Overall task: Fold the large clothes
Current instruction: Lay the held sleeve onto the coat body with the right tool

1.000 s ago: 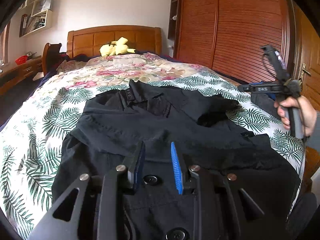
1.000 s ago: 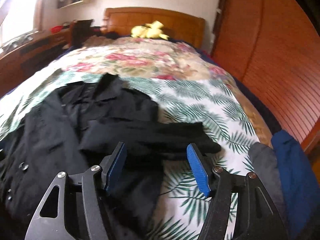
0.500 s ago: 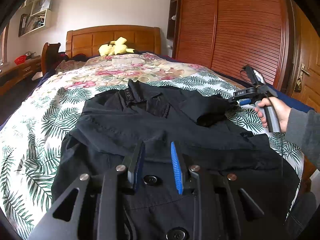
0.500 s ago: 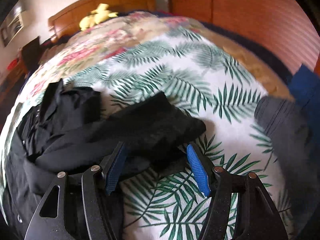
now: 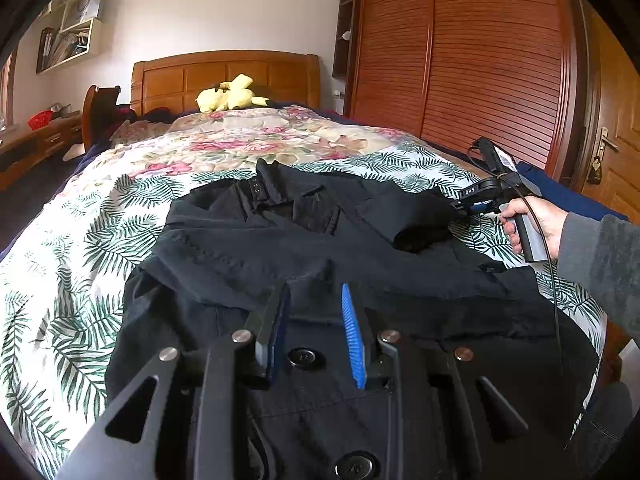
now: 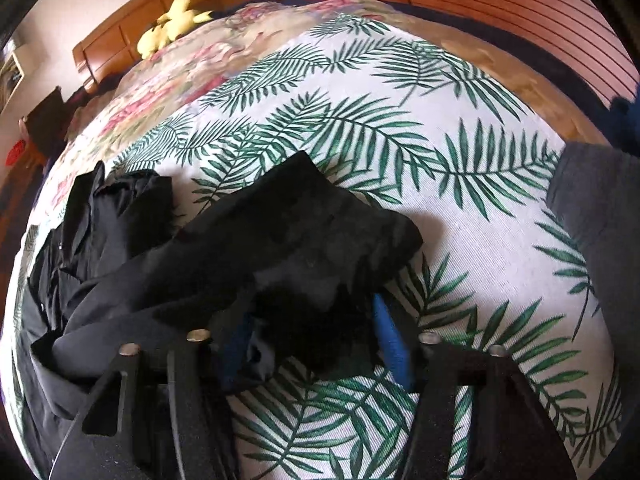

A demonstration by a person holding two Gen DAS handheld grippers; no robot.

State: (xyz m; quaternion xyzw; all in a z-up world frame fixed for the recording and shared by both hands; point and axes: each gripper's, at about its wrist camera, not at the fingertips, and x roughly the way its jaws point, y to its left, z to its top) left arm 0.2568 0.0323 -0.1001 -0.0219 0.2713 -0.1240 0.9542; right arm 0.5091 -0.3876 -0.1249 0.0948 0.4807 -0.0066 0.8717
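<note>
Your left claw (image 5: pixel 314 330) hovers over the near hem of the black coat (image 5: pixel 280 248), its blue pads parted and holding nothing. The coat lies spread on the palm-print bed (image 5: pixel 80 240). At far right, your right claw (image 6: pixel 316 340) straddles the folded-in sleeve (image 6: pixel 304 224), pads apart around the cuff.

I see the bed (image 5: pixel 72 280) under a palm-leaf sheet (image 6: pixel 460 208), with a floral quilt (image 5: pixel 248 140) beyond it toward twelve o'clock. A black coat (image 5: pixel 280 248) lies spread on the sheet, one sleeve (image 6: pixel 312 224) folded across. A yellow plush toy (image 5: pixel 230 94) rests by the wooden headboard (image 5: pixel 224 76).
</note>
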